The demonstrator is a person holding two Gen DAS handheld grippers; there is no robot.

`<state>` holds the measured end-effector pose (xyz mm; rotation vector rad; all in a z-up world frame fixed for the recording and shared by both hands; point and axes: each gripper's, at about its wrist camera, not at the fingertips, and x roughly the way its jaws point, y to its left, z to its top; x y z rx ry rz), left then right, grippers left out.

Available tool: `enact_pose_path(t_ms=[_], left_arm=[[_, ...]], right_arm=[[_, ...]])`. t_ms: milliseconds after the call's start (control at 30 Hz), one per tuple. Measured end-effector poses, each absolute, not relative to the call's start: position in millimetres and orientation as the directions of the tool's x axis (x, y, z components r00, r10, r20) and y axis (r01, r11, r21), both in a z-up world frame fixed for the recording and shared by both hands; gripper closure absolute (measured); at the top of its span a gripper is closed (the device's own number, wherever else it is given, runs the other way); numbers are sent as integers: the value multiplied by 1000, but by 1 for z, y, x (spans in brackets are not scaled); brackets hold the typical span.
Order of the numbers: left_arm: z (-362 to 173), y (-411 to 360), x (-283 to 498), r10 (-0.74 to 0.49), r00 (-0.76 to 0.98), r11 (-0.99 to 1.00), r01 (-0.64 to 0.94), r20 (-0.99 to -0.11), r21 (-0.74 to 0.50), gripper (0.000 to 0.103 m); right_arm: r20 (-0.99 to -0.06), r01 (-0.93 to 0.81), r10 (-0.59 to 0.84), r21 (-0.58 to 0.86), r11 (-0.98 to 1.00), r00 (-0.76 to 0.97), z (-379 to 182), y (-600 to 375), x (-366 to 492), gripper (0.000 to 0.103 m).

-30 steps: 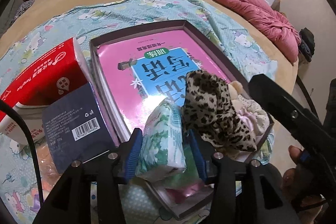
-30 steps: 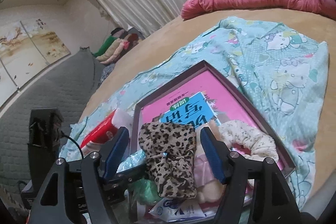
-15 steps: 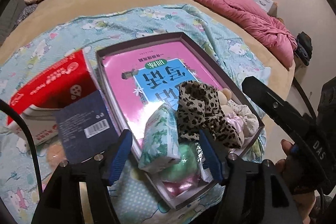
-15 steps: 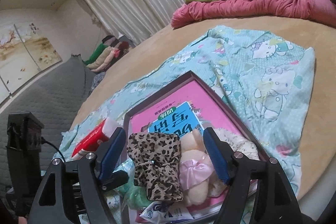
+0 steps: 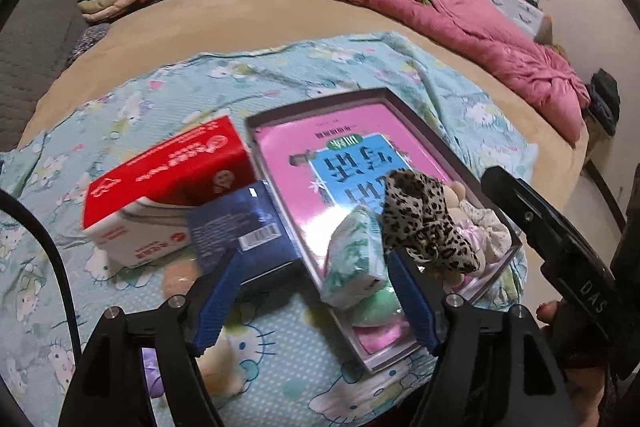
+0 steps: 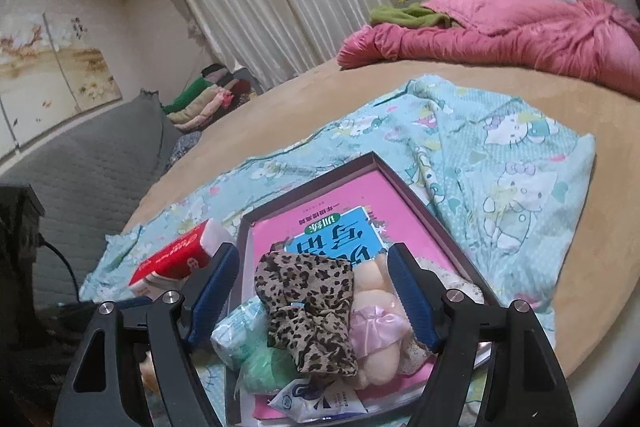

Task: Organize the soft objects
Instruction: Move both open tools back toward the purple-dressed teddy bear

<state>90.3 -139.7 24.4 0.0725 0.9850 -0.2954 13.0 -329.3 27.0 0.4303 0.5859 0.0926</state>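
Your left gripper (image 5: 316, 297) has just been opening and now stands spread and empty above the green tissue pack (image 5: 356, 259), which lies in the shallow box (image 5: 432, 131) beside the leopard scrunchie (image 6: 308, 307). Your right gripper (image 6: 312, 295) hangs open, empty, over that pile. The soft things crowd the box's near rim and could spill over the bed's edge; open room lies on the box's far side.
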Motion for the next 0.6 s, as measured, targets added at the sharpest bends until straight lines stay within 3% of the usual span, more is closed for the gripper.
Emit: enact_pose_path(t_ms=[600], left_arm=[[65,-76,59,-191,604,975,209,-774,-77,20]], right_arm=[[-456,-14,182,348,937,871,86,-283,-16,24]])
